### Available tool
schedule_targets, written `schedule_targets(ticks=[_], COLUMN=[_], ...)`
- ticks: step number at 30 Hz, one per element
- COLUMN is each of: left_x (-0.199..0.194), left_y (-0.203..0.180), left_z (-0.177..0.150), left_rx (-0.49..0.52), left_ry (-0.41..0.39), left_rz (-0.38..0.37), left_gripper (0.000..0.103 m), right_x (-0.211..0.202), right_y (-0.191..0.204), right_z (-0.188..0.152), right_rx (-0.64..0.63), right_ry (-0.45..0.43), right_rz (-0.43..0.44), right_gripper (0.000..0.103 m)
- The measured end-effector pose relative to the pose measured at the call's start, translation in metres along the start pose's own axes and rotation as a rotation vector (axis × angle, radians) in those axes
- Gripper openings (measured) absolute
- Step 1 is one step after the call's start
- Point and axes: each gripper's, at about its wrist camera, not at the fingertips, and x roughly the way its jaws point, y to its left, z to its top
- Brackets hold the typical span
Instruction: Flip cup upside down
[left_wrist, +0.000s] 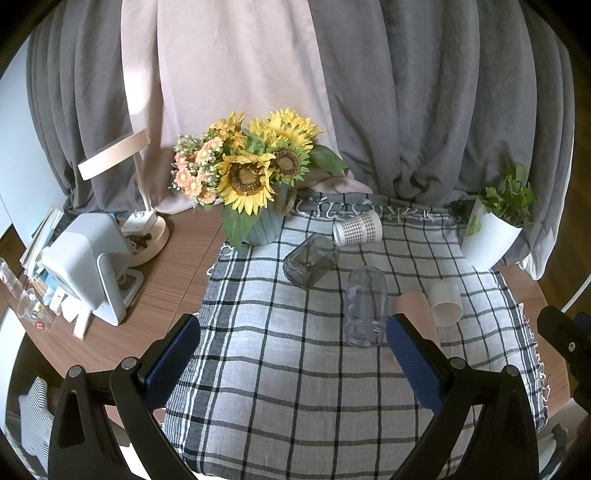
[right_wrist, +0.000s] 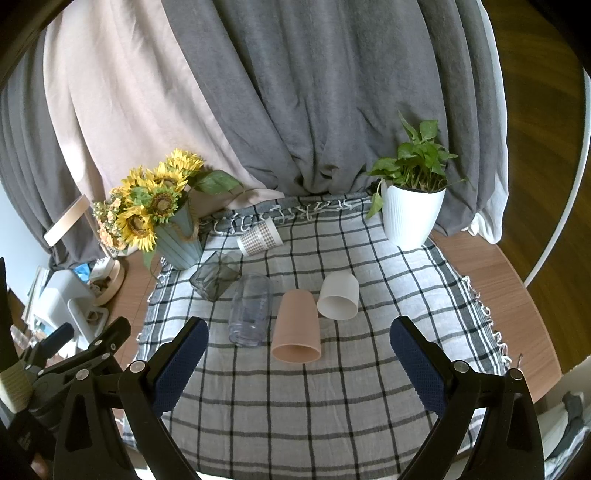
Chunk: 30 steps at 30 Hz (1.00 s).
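Several cups lie on their sides on the checked cloth (right_wrist: 332, 387): a pink cup (right_wrist: 296, 326), a white cup (right_wrist: 339, 295), a clear plastic cup (right_wrist: 250, 309), a dark square glass (right_wrist: 214, 276) and a checked paper cup (right_wrist: 260, 236). In the left wrist view the clear cup (left_wrist: 365, 306) and white cup (left_wrist: 445, 299) lie ahead, and the pink cup (left_wrist: 413, 306) is partly hidden by my finger. My left gripper (left_wrist: 293, 354) is open and empty above the cloth's near part. My right gripper (right_wrist: 299, 363) is open and empty, just short of the pink cup's mouth.
A sunflower vase (right_wrist: 177, 236) stands at the cloth's back left and a white potted plant (right_wrist: 410, 214) at the back right. A white device (left_wrist: 85, 266), lamp base (left_wrist: 147, 236) and clutter sit on the wooden table (left_wrist: 170, 280) to the left. Curtains hang behind.
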Motion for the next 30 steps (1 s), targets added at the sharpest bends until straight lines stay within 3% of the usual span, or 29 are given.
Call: schedule_targets(ticks=[21,30], left_x=[-0.001,0.035], left_y=[0.003,-0.015], left_z=[0.0,0.005], left_rx=[0.006,0.007], left_ry=[0.009,0.098], left_rz=[0.001,-0.032], left_gripper=[0.103,0.103], right_x=[0.01,0.04], right_y=[-0.003,-0.011], right_z=[0.005,0.014], right_rx=[0.001,0.017], right_ry=[0.006,0.086], right_rz=[0.001,0.009], right_gripper=[0.099,0.099])
